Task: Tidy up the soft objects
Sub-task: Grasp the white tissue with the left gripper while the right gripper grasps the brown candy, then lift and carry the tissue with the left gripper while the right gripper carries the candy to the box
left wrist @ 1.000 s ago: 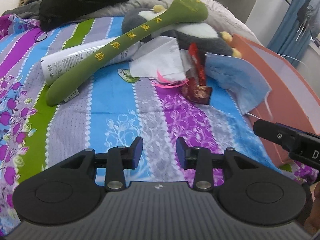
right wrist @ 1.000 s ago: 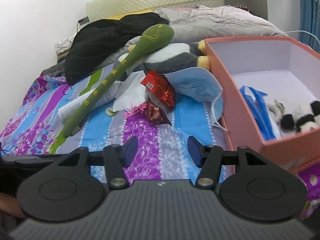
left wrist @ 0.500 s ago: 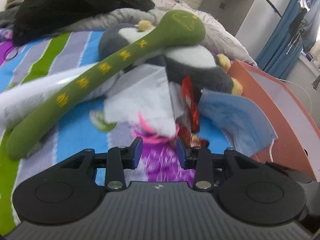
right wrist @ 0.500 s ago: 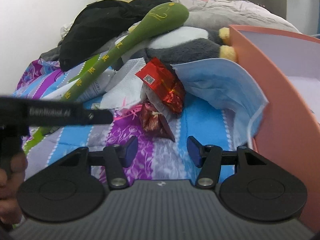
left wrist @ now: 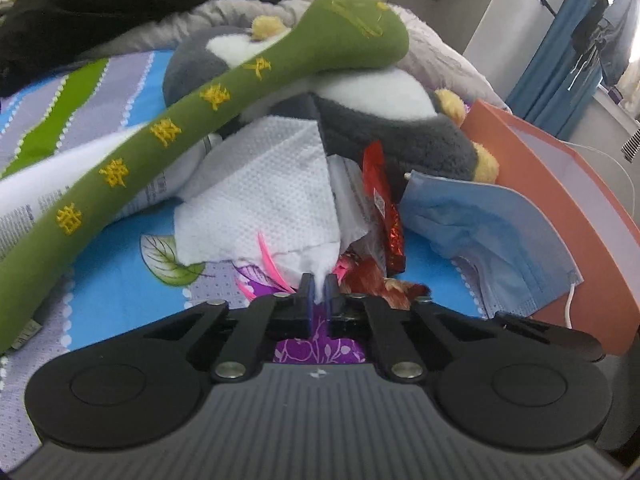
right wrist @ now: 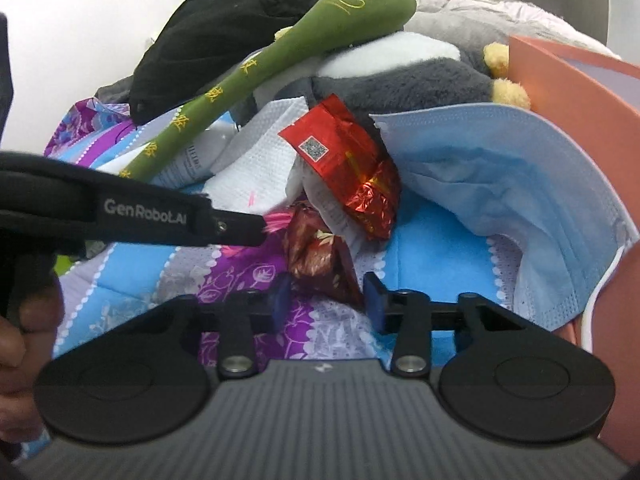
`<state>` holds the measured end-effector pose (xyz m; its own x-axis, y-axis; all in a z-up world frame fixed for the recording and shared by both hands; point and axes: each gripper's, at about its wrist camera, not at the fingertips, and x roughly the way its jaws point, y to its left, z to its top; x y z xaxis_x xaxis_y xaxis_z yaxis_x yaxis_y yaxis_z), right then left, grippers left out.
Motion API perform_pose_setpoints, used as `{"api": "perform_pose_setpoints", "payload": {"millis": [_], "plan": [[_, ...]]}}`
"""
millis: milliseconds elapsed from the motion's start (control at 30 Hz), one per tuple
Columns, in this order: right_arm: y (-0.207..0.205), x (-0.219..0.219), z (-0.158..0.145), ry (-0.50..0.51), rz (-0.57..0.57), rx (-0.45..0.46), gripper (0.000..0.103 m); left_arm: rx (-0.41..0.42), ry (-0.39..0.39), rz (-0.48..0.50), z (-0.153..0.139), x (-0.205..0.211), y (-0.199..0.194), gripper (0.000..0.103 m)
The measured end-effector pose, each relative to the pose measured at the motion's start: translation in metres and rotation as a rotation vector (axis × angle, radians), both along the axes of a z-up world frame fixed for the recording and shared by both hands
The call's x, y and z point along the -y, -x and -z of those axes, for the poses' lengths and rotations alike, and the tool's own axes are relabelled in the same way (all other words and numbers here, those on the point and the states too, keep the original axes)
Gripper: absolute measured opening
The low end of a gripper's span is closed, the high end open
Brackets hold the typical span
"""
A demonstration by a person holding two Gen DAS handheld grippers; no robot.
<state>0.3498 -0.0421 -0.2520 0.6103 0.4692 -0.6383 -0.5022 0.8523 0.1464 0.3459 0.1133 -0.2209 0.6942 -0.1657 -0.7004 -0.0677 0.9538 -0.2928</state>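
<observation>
My left gripper (left wrist: pixel 319 280) is shut on the near corner of a white tissue (left wrist: pixel 264 196) lying on the bed, beside pink feathers (left wrist: pixel 268 256). A long green plush (left wrist: pixel 192 120) leans over a grey and white penguin plush (left wrist: pixel 384 120). A blue face mask (left wrist: pixel 488 232) lies against the orange box (left wrist: pixel 560 184). My right gripper (right wrist: pixel 326 292) is open, its fingers either side of a dark red foil wrapper (right wrist: pixel 316 256). A bright red foil packet (right wrist: pixel 348 164) sits just behind it. The left gripper's arm (right wrist: pixel 140 212) crosses the right wrist view.
The bed has a striped floral sheet (left wrist: pixel 120 280). A white tube (left wrist: pixel 24 208) lies under the green plush. Black clothing (right wrist: pixel 208 36) and a grey blanket (right wrist: pixel 460 12) are piled at the back. Blue curtains (left wrist: pixel 560 52) hang at the right.
Both grippers have moved forward into the pile. The left gripper has closed on the tissue's corner. The right gripper has reached the dark red wrapper and stays open.
</observation>
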Motion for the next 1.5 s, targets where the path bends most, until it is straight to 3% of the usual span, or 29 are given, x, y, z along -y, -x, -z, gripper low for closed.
{"api": "perform_pose_setpoints", "payload": {"millis": [300,767,1067,1267,1333,1367,1400,1500], "plan": [[0.024,0.011,-0.017,-0.026,0.005,-0.007,0.016,0.034,-0.001,-0.003,-0.025,0.006,0.037,0.003],[0.096,0.04,-0.034,-0.027,0.017,-0.05,0.015,0.038,0.031,-0.025,-0.059,0.019,0.138,0.003],[0.141,0.069,-0.033,-0.032,0.045,-0.096,0.015,-0.036,0.035,0.001,-0.054,0.036,0.194,0.003],[0.144,0.081,-0.024,-0.055,0.076,-0.141,0.016,-0.098,0.037,0.003,-0.045,0.038,0.199,0.005],[0.144,0.083,-0.024,-0.059,0.08,-0.135,0.018,-0.09,0.03,-0.003,-0.047,0.038,0.198,0.021],[0.143,0.084,-0.024,-0.058,0.082,-0.134,0.019,-0.088,0.014,-0.008,-0.047,0.039,0.197,0.042],[0.141,0.085,-0.023,-0.061,0.089,-0.136,0.022,-0.081,-0.01,-0.011,-0.048,0.041,0.196,0.052],[0.137,0.089,-0.022,-0.083,0.106,-0.144,0.041,-0.066,-0.038,-0.009,-0.05,0.043,0.191,0.053]]}}
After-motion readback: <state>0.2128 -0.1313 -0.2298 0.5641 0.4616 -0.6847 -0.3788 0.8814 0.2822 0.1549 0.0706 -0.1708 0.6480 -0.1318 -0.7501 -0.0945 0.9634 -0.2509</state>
